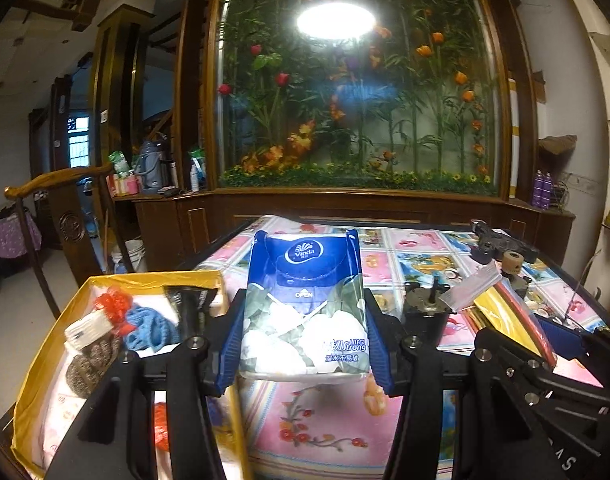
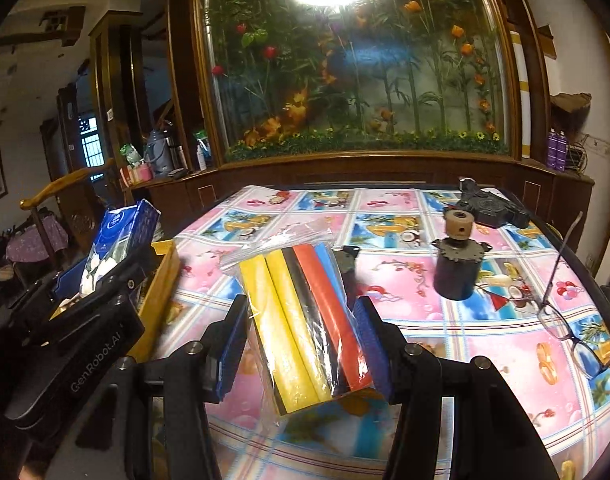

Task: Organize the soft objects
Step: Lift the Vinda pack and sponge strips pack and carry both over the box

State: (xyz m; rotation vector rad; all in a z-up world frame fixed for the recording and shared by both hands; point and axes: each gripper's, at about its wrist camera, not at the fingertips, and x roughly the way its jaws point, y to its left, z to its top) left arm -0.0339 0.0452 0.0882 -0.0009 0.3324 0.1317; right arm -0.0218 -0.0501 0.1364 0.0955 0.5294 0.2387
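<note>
With the left gripper point(image 1: 305, 312) clamping a tissue pack point(image 1: 305, 304) and the right gripper point(image 2: 301, 344) clamping a bag of foam sticks point(image 2: 305, 320), the slick bag could slip before reaching the box point(image 1: 45, 360) at the table's left edge.

The blue tissue pack point(image 1: 305, 304) says "Vinda" in a round white sign near its top. Under that it says "OPEN". Lower down it says "Ultra Strong", with small Chinese words below. The black gripper body point(image 2: 93, 360) on the left says "GenRobot.AI".
</note>
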